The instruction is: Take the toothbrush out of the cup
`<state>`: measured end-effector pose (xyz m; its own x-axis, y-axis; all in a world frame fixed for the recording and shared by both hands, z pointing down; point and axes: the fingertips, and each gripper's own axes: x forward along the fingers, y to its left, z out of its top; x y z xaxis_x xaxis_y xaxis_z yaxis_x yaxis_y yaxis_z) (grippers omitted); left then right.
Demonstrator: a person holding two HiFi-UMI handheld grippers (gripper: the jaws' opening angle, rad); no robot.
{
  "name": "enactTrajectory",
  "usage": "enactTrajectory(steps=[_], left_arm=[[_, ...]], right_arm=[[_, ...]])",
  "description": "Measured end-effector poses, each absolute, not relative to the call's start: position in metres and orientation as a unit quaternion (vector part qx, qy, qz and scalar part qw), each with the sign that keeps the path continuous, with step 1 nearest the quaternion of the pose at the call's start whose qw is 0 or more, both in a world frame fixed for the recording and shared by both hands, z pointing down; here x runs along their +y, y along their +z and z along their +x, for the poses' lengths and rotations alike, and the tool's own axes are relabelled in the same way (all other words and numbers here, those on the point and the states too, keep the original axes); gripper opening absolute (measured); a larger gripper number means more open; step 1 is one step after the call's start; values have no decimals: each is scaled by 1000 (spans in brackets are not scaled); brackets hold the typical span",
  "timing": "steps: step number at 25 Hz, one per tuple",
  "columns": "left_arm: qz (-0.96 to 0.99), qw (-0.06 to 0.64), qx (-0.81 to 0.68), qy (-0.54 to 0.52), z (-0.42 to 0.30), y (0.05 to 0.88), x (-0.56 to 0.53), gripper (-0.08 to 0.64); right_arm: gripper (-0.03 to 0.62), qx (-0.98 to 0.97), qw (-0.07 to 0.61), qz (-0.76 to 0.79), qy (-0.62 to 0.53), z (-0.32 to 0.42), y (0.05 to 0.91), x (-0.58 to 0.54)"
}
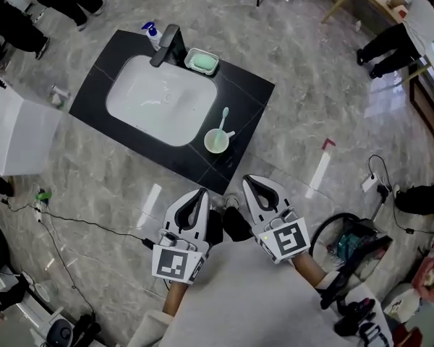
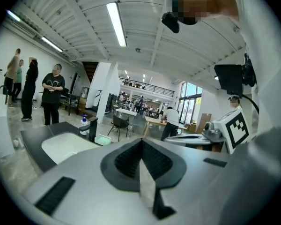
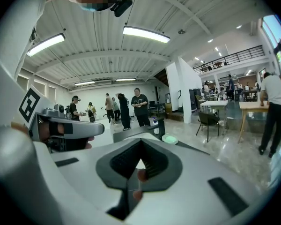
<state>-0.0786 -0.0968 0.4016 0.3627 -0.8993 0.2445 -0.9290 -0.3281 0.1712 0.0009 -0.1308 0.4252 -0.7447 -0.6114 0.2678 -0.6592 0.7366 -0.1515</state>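
Observation:
A pale green cup stands on the black counter, right of the white sink. A light green toothbrush leans out of the cup. My left gripper and right gripper hover side by side just off the counter's near edge, below the cup and apart from it. Both are shut with nothing between the jaws. In the left gripper view the left gripper points over the sink. In the right gripper view the right gripper hides the cup.
A black faucet, a green soap dish and a blue spray bottle stand at the counter's far edge. A white cabinet is at the left. Cables and a bag lie on the floor. People stand around the room.

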Motion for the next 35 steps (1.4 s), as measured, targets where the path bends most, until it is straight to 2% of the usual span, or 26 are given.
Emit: enactTrajectory(steps=[16,20,28,30,35], left_arm=[[817,161,-551,54,-97,424,-97,3],[815,172,-550,60,-100,431,-95,3],[809,180,-555,69,-103,436,-97,3],[808,179,-557,68,-104,436,-97,4],[805,180,-561,69,-107,436,-99,3]], right_arm=[[5,-917,127,352,135,-19,455,-130],[5,-917,107,358,139,-22,457,-137],[8,-905,135,357,188,-21,486,-153],[48,-903,142,353,198,-22,493,-157],[92,-903,156,340,213,-29,506,-167]])
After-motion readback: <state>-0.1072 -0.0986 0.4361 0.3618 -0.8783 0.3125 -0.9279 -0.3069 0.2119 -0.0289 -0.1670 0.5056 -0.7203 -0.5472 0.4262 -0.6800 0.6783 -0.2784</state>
